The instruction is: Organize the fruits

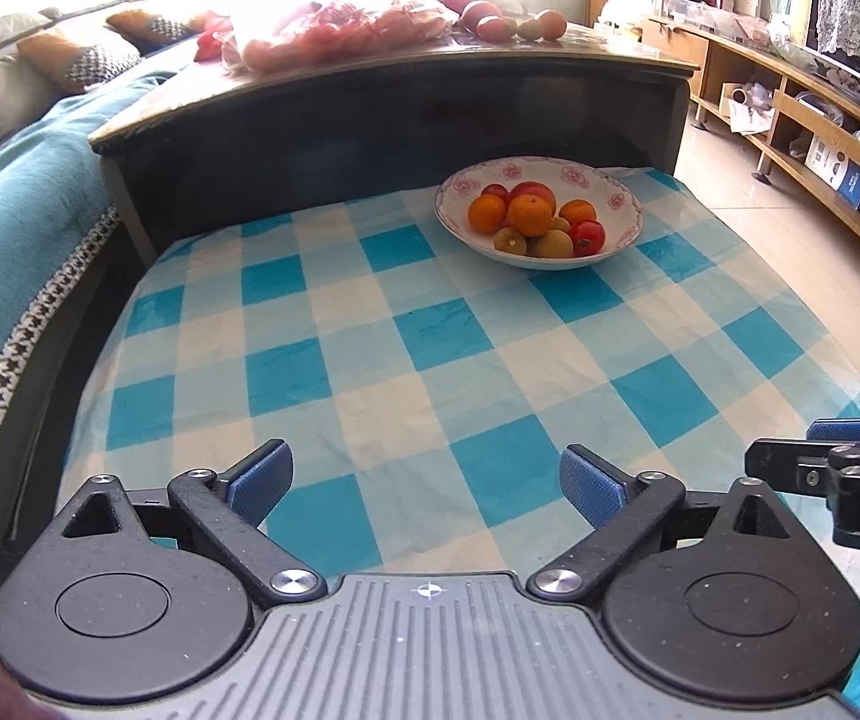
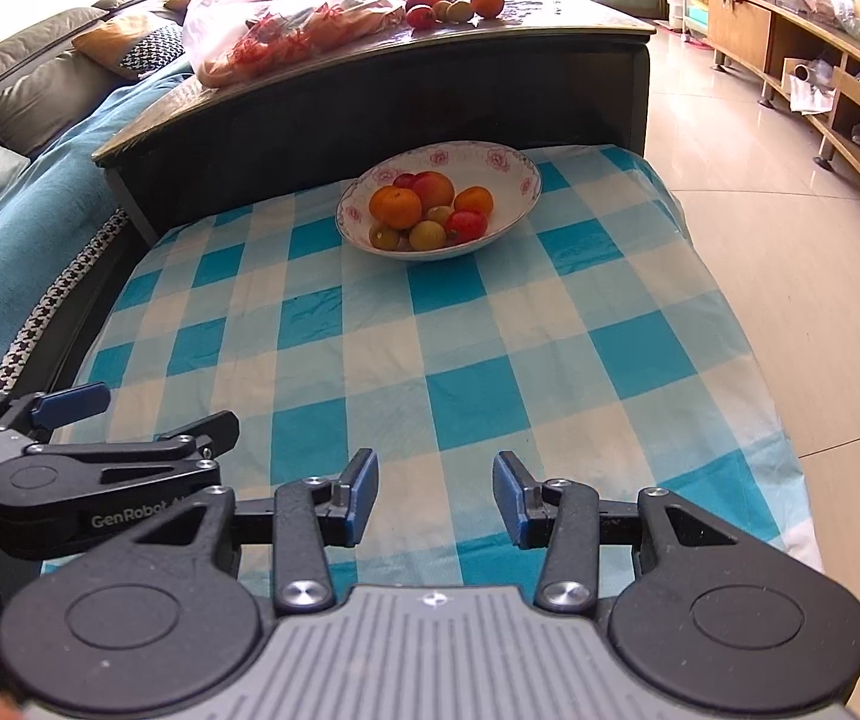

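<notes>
A white flower-rimmed bowl [image 1: 628, 192] [image 2: 520, 171] stands at the far end of the blue checked cloth [image 1: 406, 360] [image 2: 490, 360]. It holds oranges [image 1: 530, 214] [image 2: 395, 207], a red tomato [image 1: 587, 238] [image 2: 466, 225] and small yellow-green fruits. More loose fruits [image 1: 520, 24] [image 2: 451, 6] lie on the higher dark table behind. My left gripper [image 1: 426, 462] [image 2: 166, 408] hovers wide open over the near cloth with nothing between its fingers. Beside it on the right, my right gripper [image 2: 436, 468] [image 1: 784, 444] is open more narrowly and holds nothing.
A plastic bag of red-orange fruit [image 1: 340, 30] [image 2: 286, 30] lies on the dark table [image 1: 370, 120] [image 2: 370, 102]. A sofa with teal cover [image 1: 16, 222] [image 2: 22, 228] runs along the left. Tiled floor [image 2: 790, 240] and a wooden shelf unit [image 1: 820, 138] are on the right.
</notes>
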The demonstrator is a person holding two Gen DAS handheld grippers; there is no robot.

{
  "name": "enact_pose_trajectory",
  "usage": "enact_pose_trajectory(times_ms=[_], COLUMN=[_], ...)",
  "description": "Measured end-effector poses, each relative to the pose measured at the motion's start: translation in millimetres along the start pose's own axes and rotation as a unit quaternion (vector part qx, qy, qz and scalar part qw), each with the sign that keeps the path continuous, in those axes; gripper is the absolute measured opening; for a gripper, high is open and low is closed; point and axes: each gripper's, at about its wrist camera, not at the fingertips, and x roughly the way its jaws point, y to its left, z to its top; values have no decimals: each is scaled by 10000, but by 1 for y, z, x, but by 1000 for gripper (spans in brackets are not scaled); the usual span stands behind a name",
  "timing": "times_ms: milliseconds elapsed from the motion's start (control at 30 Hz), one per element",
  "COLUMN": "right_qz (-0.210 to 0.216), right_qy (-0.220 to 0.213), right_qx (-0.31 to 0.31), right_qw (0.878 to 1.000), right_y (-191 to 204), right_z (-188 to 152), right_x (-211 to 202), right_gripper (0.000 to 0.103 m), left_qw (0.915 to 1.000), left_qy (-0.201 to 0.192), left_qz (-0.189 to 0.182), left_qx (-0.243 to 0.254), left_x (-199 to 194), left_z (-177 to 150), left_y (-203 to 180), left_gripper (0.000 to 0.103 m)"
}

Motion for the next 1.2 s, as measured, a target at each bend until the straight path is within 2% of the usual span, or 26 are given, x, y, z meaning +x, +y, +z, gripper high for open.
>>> enact_pose_trajectory(times_ms=[333, 567, 767, 1200], right_qz=[3, -56, -119, -92], right_qy=[102, 240, 302, 317], right_qx=[-24, -48, -49, -9], right_qw=[9999, 9997, 9995, 9995], right_y=[5, 8, 8, 11], right_z=[-18, -32, -39, -50], right_x=[-4, -4, -4, -11], right_gripper=[44, 45, 45, 45], left_qw=[9998, 9988, 9994, 9992], left_qy=[159, 205, 240, 375], left_qz=[75, 295, 133, 56], left_qx=[87, 338, 209, 131], left_x=[-7, -11, -16, -21], left_z=[-21, -28, -31, -43], left_y=[-8, -15, -13, -15], left_gripper=[99, 103, 103, 103])
